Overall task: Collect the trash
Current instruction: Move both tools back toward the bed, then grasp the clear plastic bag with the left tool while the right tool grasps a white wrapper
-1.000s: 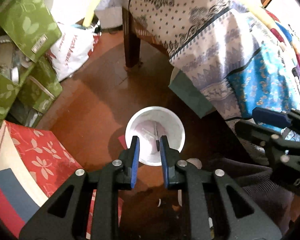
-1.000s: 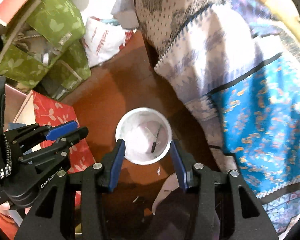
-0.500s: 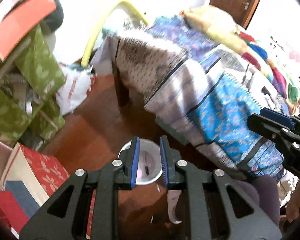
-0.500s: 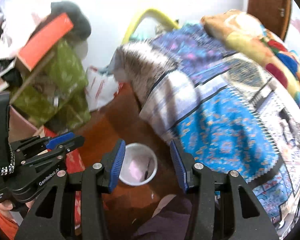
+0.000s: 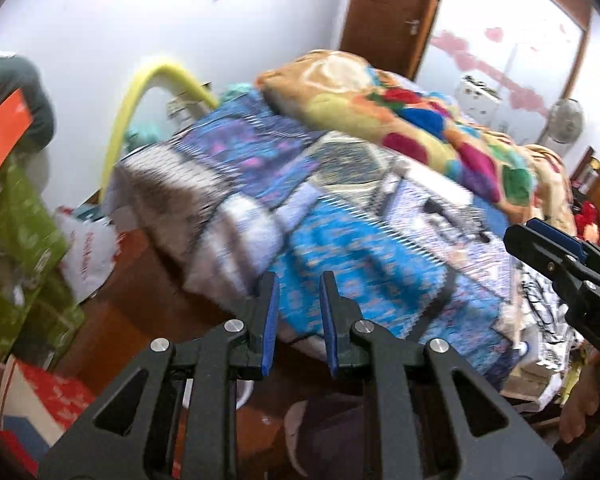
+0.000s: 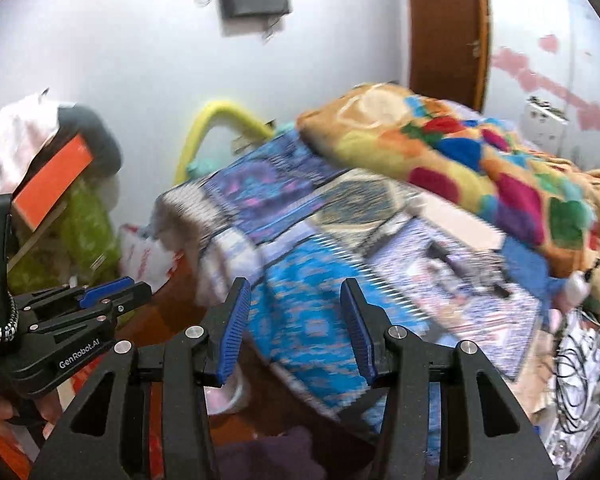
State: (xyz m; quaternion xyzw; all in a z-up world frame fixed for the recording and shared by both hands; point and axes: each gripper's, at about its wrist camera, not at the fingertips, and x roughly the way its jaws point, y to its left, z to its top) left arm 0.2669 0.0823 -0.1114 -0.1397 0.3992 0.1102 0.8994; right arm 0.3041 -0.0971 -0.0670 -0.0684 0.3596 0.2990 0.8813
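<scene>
My left gripper (image 5: 297, 322) is open with a narrow gap and holds nothing; it also shows at the left of the right wrist view (image 6: 112, 292). My right gripper (image 6: 296, 326) is open wide and empty; it shows at the right edge of the left wrist view (image 5: 556, 252). Both point over the bed (image 5: 340, 208) with patterned blue sheets. The white trash bin (image 6: 230, 394) is on the floor, mostly hidden behind my fingers, and only a sliver of its rim (image 5: 244, 394) shows in the left wrist view.
A colourful blanket (image 6: 460, 148) lies on the bed. Green bags (image 5: 16, 248) and a white plastic bag (image 5: 86, 256) are piled at the left by the wall. Cables (image 6: 580, 372) lie at the bed's right. A brown door (image 5: 384, 16) stands behind.
Both grippers have tilted up from the bin on the floor to face the bed and wall. The bin has dropped to the bottom of both views. Jaw openings are unchanged.
</scene>
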